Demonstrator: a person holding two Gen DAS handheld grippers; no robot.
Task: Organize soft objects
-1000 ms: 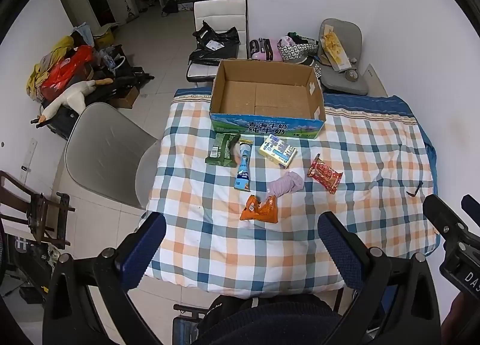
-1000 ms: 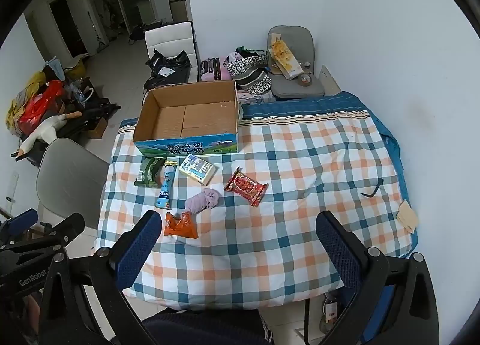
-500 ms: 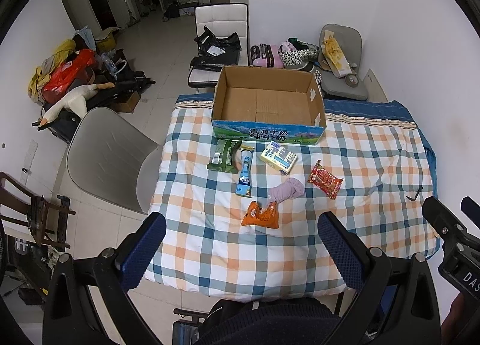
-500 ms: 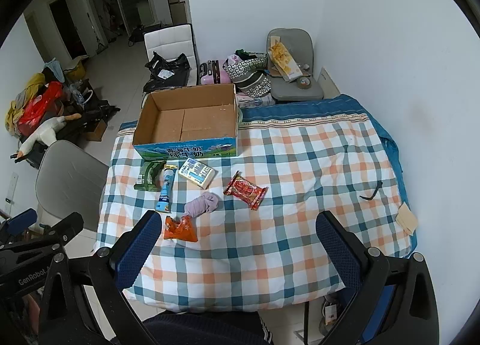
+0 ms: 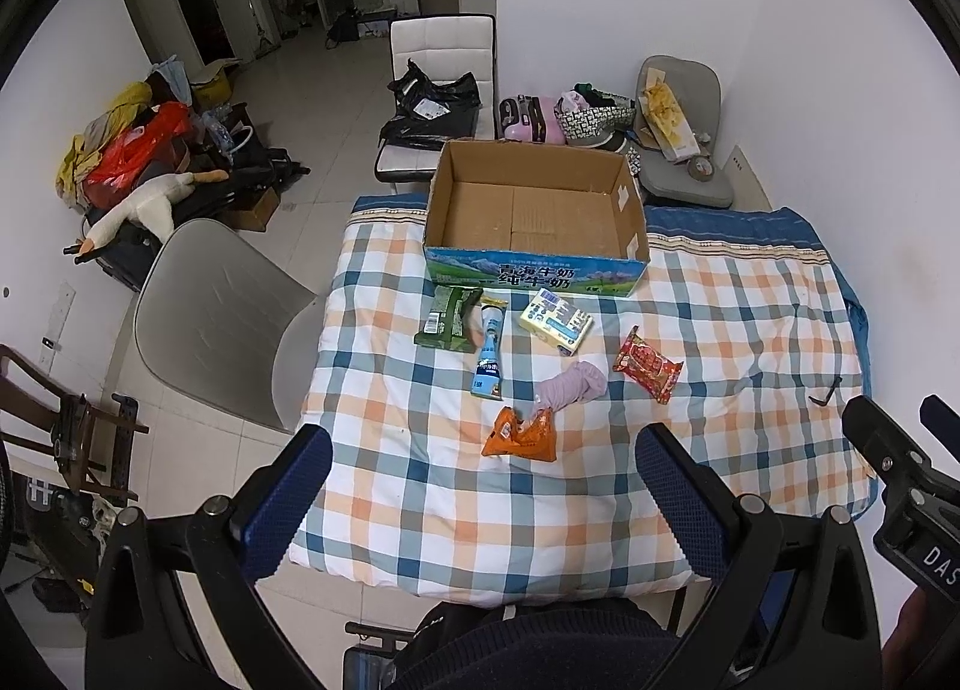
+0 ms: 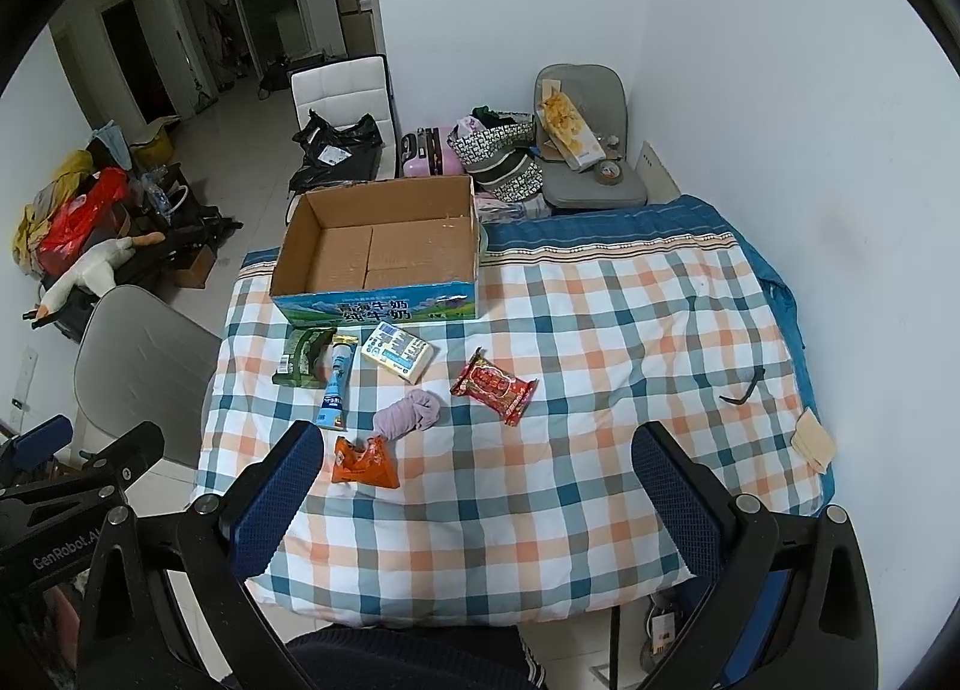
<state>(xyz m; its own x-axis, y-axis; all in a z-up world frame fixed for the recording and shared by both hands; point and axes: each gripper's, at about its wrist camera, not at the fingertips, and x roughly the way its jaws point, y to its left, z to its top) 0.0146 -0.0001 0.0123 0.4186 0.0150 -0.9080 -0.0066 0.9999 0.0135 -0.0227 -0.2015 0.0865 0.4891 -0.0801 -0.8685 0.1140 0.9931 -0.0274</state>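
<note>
An open cardboard box (image 5: 536, 216) (image 6: 384, 246) stands empty at the table's far side. In front of it lie a green packet (image 5: 449, 318) (image 6: 303, 357), a blue tube (image 5: 489, 354) (image 6: 335, 388), a yellow-and-blue pack (image 5: 555, 321) (image 6: 397, 353), a rolled lilac cloth (image 5: 570, 386) (image 6: 409, 415), a red packet (image 5: 648, 364) (image 6: 493, 386) and an orange packet (image 5: 521, 436) (image 6: 365, 462). My left gripper (image 5: 480, 504) and right gripper (image 6: 474, 501) are both open and empty, held high above the table's near edge.
The table has a checked cloth (image 5: 600, 486) (image 6: 600, 366). A grey chair (image 5: 210, 318) (image 6: 138, 366) stands at its left. A dark clip (image 6: 743, 387) and a beige pad (image 6: 813, 441) lie at the right edge. Chairs, bags and clutter fill the floor behind.
Both grippers have pulled up and back a little, so the table and box look smaller and lower. Nothing on the table has moved.
</note>
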